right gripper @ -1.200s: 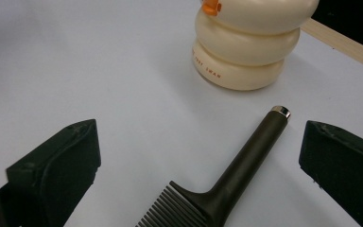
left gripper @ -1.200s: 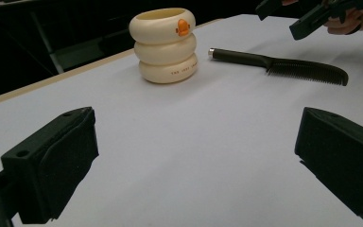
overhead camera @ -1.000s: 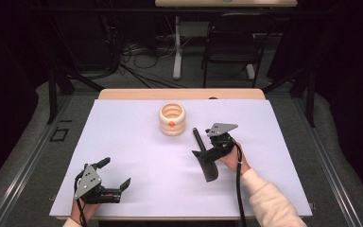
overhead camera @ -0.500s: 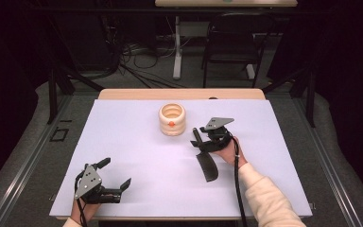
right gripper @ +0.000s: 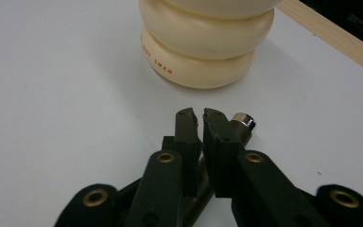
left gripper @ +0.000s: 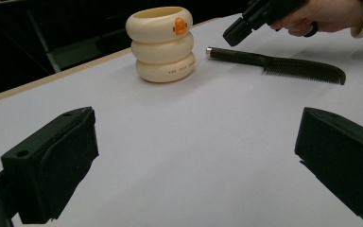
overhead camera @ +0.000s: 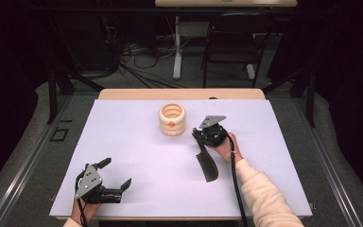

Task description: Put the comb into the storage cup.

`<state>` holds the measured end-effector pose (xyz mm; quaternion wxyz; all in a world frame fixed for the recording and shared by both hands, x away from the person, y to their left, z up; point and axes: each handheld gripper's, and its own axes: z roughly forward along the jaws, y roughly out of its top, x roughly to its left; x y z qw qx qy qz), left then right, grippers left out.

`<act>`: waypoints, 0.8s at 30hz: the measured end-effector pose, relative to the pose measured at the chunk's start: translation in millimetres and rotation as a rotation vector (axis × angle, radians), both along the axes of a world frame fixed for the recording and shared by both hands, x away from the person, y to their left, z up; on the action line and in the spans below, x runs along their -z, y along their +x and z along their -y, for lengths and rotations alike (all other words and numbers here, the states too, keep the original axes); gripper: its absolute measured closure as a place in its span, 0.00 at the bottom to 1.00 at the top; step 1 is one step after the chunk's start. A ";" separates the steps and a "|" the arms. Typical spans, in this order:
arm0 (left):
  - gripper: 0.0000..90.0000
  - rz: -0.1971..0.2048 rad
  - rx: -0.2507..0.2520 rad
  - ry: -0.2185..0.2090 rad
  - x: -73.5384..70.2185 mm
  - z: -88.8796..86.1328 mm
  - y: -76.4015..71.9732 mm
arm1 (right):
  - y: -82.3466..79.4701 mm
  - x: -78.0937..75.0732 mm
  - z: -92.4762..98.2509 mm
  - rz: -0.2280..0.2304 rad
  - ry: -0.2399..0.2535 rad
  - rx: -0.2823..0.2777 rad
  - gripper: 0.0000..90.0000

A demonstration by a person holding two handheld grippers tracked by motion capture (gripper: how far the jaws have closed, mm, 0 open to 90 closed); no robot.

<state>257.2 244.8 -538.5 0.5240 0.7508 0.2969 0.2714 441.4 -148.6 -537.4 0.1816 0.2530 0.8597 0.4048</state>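
Table (overhead camera: 137,189): flat white top, wooden far edge.

Comb (overhead camera: 207,163): black, long, fine-toothed, with a silver-capped handle tip (right gripper: 244,121); lies flat right of centre, handle toward the holder.

Holder (overhead camera: 172,119): cream, glossy, three stacked rings, open top, orange duck bill; red lettering, partly readable "SWAN".

Right gripper (right gripper: 198,116): jaws have just been closing, now nearly together over the comb handle; whether they pinch it cannot be told.

Left gripper (overhead camera: 118,176): jaws wide apart, empty, near front edge.

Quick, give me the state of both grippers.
Left gripper: open, holding nothing.
Right gripper: jaws just closed nearly together above the comb handle; a grip on it cannot be told.
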 end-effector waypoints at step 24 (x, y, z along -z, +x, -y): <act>0.00 0.000 0.004 0.007 0.2 0.5 0.1 | 13.7 16.1 -15.2 0.022 -0.143 0.024 1.00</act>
